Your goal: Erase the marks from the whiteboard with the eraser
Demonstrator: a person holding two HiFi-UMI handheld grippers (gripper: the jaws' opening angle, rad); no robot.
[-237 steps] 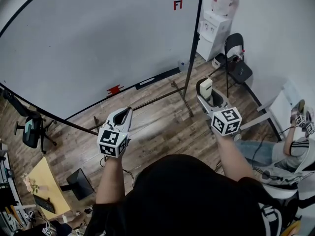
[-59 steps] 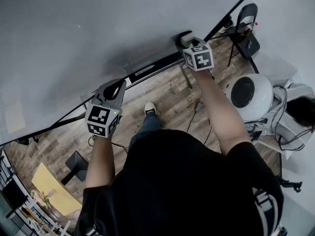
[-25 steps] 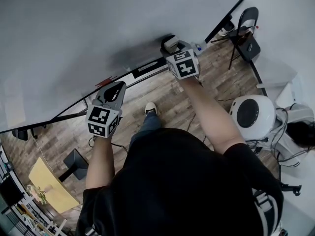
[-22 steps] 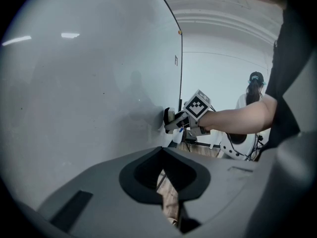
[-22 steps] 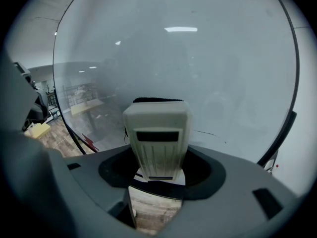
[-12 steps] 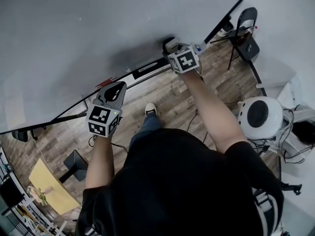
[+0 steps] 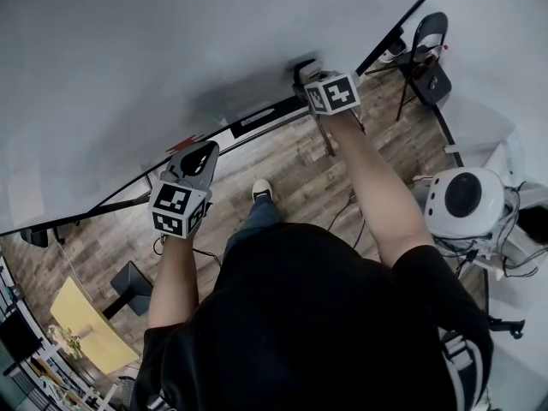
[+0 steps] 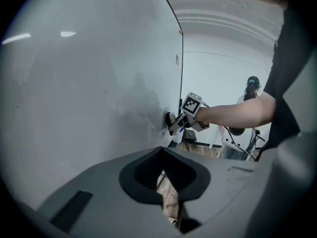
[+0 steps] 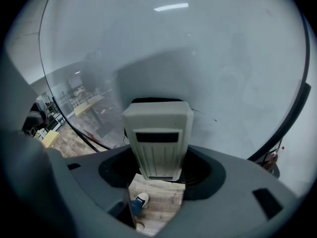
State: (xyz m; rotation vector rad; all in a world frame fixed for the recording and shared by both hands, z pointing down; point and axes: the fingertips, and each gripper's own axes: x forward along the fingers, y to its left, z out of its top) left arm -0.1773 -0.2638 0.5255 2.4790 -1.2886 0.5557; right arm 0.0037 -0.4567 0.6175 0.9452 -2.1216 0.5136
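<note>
Right gripper [image 7: 308,72] clamps the eraser [image 9: 157,135] against the whiteboard [image 7: 154,50], far right. Left gripper [image 7: 197,157] hangs closed and empty, left.

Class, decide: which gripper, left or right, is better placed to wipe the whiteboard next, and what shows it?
Right. The right gripper grips the cream plastic eraser, its dark pad against the white whiteboard. The left gripper is shut, empty, and off the board.

There is one whiteboard [image 7: 171,41], one eraser [image 9: 157,138], two grippers, the left gripper [image 7: 204,151] and the right gripper [image 7: 310,74], one chair [image 7: 428,67], one yellow table [image 7: 81,319].
</note>
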